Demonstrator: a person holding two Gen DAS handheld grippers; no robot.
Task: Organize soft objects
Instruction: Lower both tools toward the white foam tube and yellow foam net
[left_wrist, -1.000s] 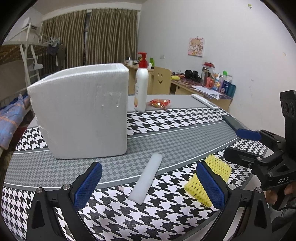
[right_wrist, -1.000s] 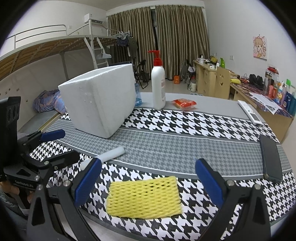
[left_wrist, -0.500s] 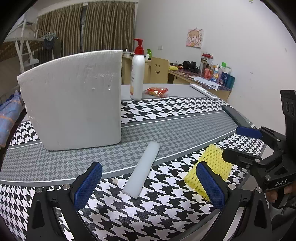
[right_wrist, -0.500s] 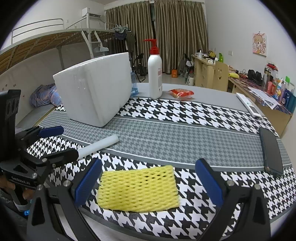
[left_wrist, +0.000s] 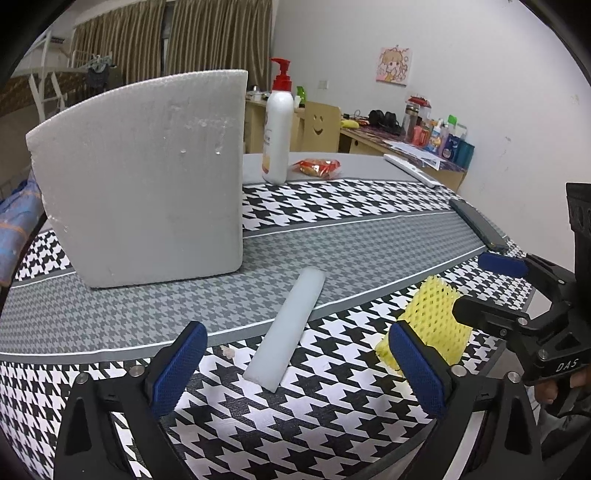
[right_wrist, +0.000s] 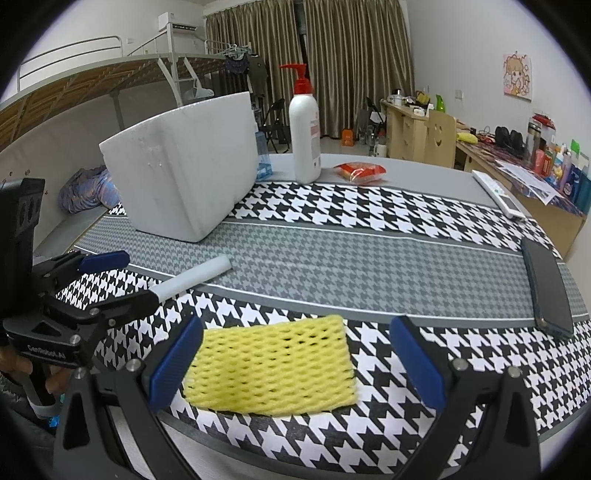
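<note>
Over the houndstooth table, both grippers gape wide, empty.

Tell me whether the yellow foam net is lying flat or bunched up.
Flat: the yellow foam net lies spread on the tablecloth between the open right gripper fingers, untouched.

Your right tool hides the yellow foam net's far edge in the left view. The white foam box covers a blue item; the pump bottle's label is unreadable.

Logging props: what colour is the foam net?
Yellow foam net; clearest in the right wrist view.
</note>
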